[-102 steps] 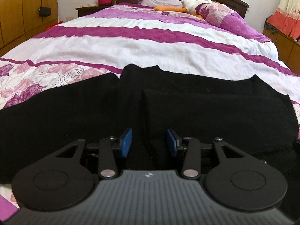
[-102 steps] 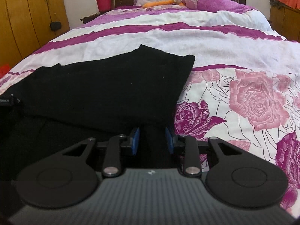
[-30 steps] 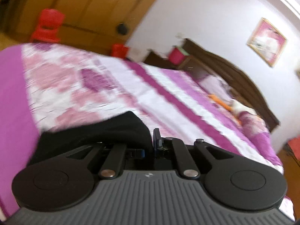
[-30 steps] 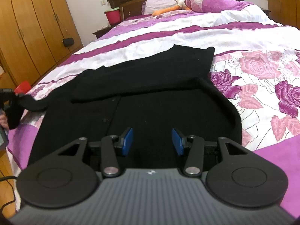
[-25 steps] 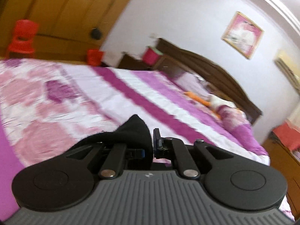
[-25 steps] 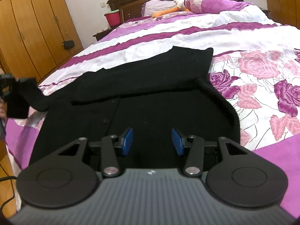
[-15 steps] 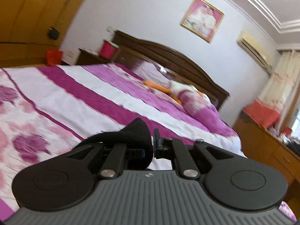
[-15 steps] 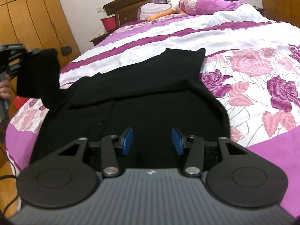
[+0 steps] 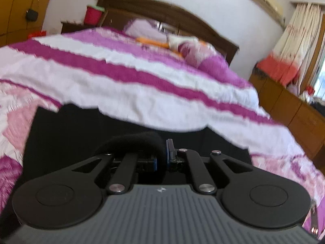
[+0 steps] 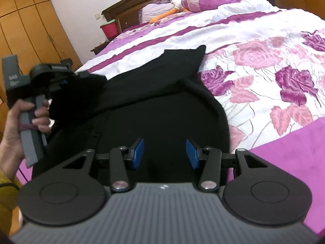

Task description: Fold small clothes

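since the earlier frame the left gripper [image 10: 67,80] has swung in from the bed's edge, carrying a black sleeve [image 10: 81,93] over the black garment [image 10: 162,113] spread on the bed [image 10: 264,40]. its jaws are clenched on the sleeve's cuff, which bulges at 12 o'clock above the blue pads [image 9: 155,163] in the left wrist view. a hand [image 10: 30,120] grips its handle at 9 o'clock. the right gripper [image 10: 165,152] hovers released over the garment's near part.
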The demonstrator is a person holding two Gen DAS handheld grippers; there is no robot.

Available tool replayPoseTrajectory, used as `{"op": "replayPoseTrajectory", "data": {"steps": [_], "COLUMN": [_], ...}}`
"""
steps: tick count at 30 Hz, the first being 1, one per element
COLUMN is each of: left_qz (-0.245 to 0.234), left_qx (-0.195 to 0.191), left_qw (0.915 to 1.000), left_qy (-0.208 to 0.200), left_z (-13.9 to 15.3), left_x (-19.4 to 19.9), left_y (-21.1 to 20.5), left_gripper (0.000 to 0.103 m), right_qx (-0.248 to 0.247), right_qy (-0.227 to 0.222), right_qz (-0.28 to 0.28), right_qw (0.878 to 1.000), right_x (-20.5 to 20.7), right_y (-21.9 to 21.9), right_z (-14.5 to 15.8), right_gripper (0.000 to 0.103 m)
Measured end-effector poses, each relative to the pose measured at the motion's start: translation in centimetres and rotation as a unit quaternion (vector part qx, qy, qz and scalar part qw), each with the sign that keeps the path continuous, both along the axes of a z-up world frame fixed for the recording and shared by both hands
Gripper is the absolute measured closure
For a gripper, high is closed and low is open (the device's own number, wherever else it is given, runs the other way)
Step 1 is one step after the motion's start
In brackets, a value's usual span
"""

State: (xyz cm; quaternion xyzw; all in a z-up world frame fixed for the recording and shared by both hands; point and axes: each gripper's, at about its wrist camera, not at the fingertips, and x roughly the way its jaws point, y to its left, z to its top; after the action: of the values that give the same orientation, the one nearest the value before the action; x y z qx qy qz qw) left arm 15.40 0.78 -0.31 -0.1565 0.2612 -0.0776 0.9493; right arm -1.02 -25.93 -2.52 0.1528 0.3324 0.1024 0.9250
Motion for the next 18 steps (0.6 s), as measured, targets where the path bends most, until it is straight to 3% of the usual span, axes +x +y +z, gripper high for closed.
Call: {"op": "replayPoseTrajectory", "data": {"steps": [4, 6, 12, 18], "left_qz": [-0.014, -0.018, -0.036, -0.041], "left_qx": [0.031, 0.039, 0.059, 0.070], "left_qw": [0.9979, 0.9966, 0.9955, 0.9939], "left_qy": [0.054, 0.070, 0.066, 0.074], "left_z": [-2.5, -3.6, -3.9, -2.5], "left_x": [1.5, 1.7, 0.1, -2.7], "left_y": [-0.6, -0.8, -1.1, -0.7], "left_gripper": [0.092, 0.085, 0.052, 0.045], "right_qx": [0.008, 0.008, 0.007, 0.004], "right_qy": [0.004, 0.005, 0.006, 0.001], "right_qz": [-0.002, -0.003, -0.005, -0.004], "right_qw": [1.000, 1.000, 1.000, 1.000], "right_x": [0.1, 0.1, 0.0, -0.3], "right_y": [-0.3, -0.4, -0.3, 0.0], "right_z": [-0.5, -0.5, -0.4, -0.1], "right_gripper": [0.055, 0.055, 0.055, 0.055]}}
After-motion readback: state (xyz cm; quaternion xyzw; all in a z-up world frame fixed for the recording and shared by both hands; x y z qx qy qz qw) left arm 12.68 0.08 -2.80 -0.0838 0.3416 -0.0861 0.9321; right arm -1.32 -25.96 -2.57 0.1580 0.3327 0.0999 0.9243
